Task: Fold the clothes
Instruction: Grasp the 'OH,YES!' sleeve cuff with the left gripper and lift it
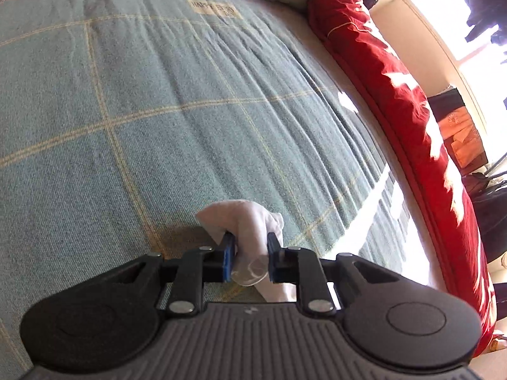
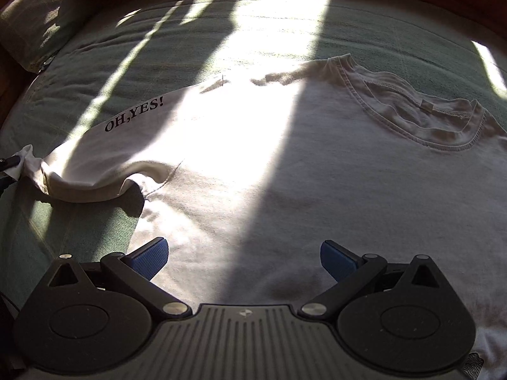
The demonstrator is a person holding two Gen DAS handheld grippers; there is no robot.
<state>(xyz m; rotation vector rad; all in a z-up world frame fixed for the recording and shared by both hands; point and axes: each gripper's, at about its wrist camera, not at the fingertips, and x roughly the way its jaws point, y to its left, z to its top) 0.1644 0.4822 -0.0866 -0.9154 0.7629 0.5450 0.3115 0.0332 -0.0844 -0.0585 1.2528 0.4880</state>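
A white cotton T-shirt lies spread flat on a bed covered by a woven teal bedspread crossed with thin yellow grid lines and pulled into long parallel wrinkles. The shirt's ribbed round collar sits toward the far right in the right wrist view, stitched with a double seam and carrying a small tag inside. Its short sleeve stretches out to the left, printed with black serif letters reading "OH,YES!", and its hem curls into a soft rolled tube.

The left gripper is clamped on the bunched tip of that sleeve, white fabric puckering out between its blue ridged pads. The right gripper hovers low over the shirt's body, its blue textured pads spread wide apart with nothing between them.

A puffy red quilt with glossy folds runs along the bed's far edge. Hard bands of sunlight cut across shirt and bedspread.
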